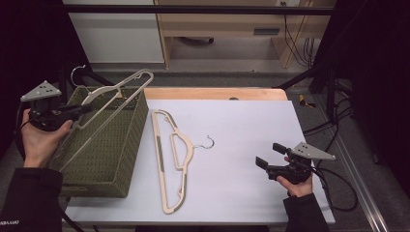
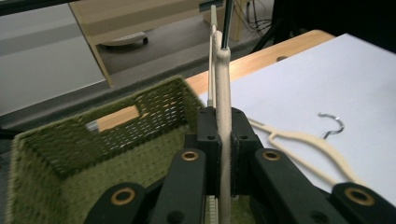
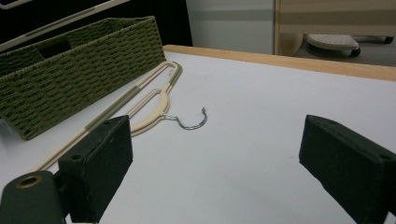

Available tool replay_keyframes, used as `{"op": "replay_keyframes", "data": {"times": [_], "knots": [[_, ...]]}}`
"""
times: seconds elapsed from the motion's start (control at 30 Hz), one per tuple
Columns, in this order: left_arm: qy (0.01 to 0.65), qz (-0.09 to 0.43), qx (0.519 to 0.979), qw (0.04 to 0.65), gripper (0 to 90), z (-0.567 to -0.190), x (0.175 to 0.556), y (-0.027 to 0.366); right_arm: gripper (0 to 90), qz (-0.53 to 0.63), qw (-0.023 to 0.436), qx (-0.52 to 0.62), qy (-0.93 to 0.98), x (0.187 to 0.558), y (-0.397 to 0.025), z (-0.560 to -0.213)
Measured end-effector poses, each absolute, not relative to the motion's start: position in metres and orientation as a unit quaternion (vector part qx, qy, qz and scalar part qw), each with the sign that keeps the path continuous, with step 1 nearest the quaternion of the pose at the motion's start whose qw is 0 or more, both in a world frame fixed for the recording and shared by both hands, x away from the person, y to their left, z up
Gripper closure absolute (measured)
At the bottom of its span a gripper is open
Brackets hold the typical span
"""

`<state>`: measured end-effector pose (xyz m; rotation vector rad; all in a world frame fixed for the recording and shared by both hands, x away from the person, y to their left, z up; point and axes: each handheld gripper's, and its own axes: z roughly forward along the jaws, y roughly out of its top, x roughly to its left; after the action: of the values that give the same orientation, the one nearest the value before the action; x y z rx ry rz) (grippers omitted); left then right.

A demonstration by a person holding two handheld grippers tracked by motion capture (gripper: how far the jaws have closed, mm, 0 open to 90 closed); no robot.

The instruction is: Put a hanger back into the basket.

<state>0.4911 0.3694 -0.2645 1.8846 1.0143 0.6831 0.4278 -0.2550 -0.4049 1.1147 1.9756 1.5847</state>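
Jaws, left gripper (image 2: pixel 223 154): closed tight on the cream bar of a held hanger (image 2: pixel 222 84), pads pressed to either side of it. Held over the near left of the green woven basket (image 1: pixel 104 159), in the person's left hand (image 1: pixel 41 137).

Held hanger: cream plastic with a metal hook, lifted and tilted above the basket; it runs from the left gripper up toward the basket's far right corner, hook toward the basket's far left corner. Whether any part touches the basket rim cannot be told.

Jaws, right gripper (image 3: pixel 219 172): wide apart, nothing between them. Held over the near right part of the table (image 1: pixel 241 125), in the person's right hand (image 1: pixel 297 186), jaws pointing left across the white surface.

Second hanger (image 1: pixel 171 159): cream, same type, lying flat on the table just beside the basket's right wall, long bar running from far to near, metal hook pointing toward the table's middle. Well apart from the right gripper.

Basket: standing at the left edge of the table, open top, a slot handle in its far wall.
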Motion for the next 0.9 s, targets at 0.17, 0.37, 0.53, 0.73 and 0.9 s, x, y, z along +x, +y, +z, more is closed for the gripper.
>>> {"op": "replay_keyframes", "data": {"times": [0.17,0.37,0.53,0.73,0.9], "knots": [[0.414,0.273,0.759,0.422,85.7,-0.275,0.496,0.389,10.1,0.560,0.185,0.395,0.705,0.429,-0.254,-0.406],[0.425,0.271,0.754,0.422,85.7,-0.289,0.502,0.407,10.1,0.555,0.182,0.396,0.709,0.430,-0.251,-0.408],[0.416,0.269,0.758,0.425,85.7,-0.296,0.503,0.410,10.2,0.554,0.184,0.397,0.709,0.430,-0.251,-0.409],[0.424,0.263,0.769,0.400,85.7,-0.303,0.510,0.405,10.2,0.554,0.181,0.398,0.709,0.430,-0.251,-0.409],[0.436,0.251,0.773,0.386,85.7,-0.314,0.509,0.416,10.2,0.555,0.181,0.397,0.708,0.430,-0.251,-0.409]]}}
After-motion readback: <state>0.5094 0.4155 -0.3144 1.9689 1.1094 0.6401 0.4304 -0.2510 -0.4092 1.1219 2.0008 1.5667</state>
